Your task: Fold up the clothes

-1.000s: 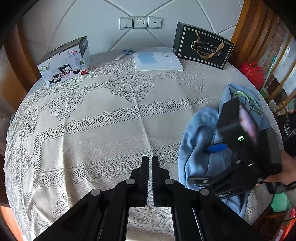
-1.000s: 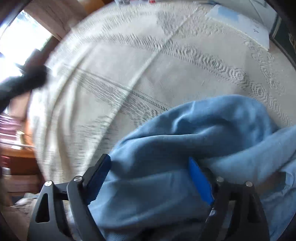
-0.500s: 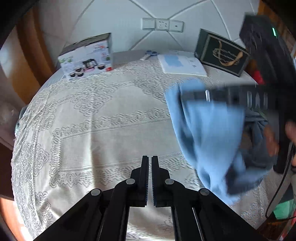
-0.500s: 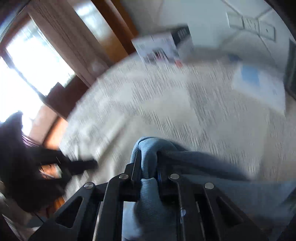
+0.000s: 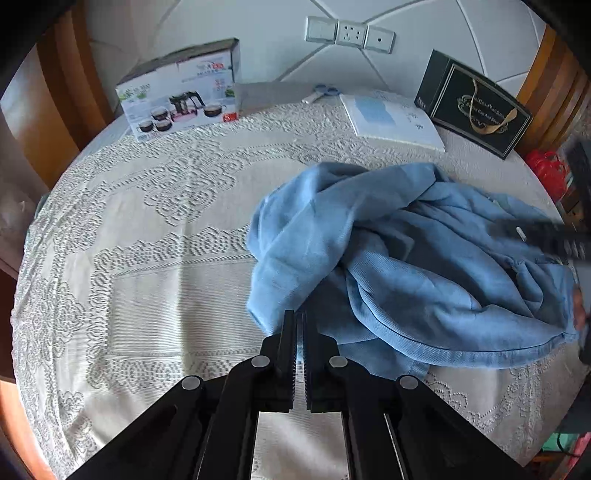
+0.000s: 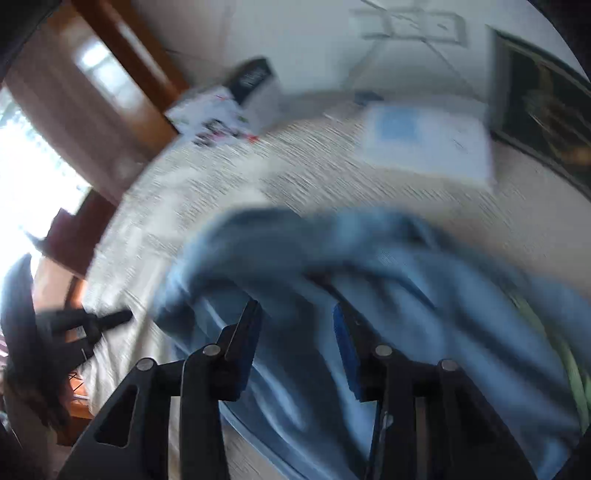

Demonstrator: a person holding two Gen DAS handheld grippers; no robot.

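A crumpled light-blue garment (image 5: 406,258) lies in a heap on the right half of the round table with a lace cloth (image 5: 147,240). My left gripper (image 5: 299,319) is shut and empty, its tips just at the garment's near-left edge. In the blurred right wrist view, my right gripper (image 6: 297,314) hovers over the blue garment (image 6: 406,295). Its jaws are opening, and the blue pads (image 6: 341,332) stand apart without pinching the cloth beneath. A dark, blurred part of the right gripper (image 5: 546,236) shows at the right edge of the left wrist view. The left gripper (image 6: 92,321) appears at the far left.
At the table's far side stand a tea-set box (image 5: 181,92), scissors (image 5: 321,92), a white booklet (image 5: 391,118) and a black gift box (image 5: 476,107). Wall sockets (image 5: 349,31) sit behind. A red bag (image 5: 546,166) hangs beyond the right rim.
The right gripper closed on the garment, swung it up and toward the table's middle, then let it go. The garment now lies in a heap. The left gripper, still shut, came closer to it.
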